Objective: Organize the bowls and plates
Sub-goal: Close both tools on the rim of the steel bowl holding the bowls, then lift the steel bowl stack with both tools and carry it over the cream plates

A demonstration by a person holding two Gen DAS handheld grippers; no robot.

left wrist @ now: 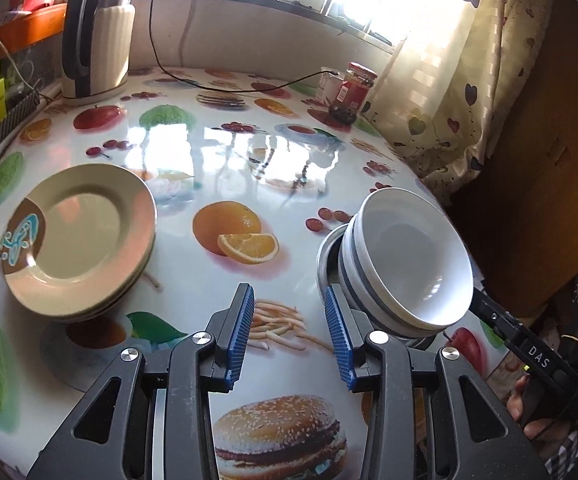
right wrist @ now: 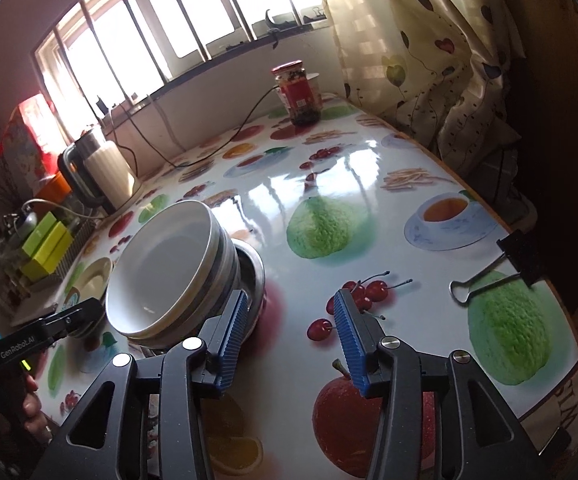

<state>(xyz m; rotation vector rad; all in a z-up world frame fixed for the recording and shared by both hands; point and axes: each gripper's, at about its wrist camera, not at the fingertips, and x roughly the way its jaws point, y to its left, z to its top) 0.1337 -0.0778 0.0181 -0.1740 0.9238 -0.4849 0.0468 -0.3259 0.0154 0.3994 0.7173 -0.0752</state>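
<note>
Both my hand-held grippers, left (left wrist: 289, 330) and right (right wrist: 291, 340), sit with jaws apart and empty, so I'd ease back slowly, since the white bowl stack (left wrist: 407, 264) leans in its steel dish (left wrist: 325, 250) near the table's right edge, plates (left wrist: 77, 236) stacked by the left edge.

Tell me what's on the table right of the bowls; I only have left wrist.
Observer: A binder clip, at the table's right edge.
Operator: Right gripper state? Bowls hide its tips here.
Observer: Right gripper is open, nothing between the jaws.
Operator: Clear of the bowls?
Observer: One finger is right beside the bowls; whether it touches, I cannot tell.
</note>
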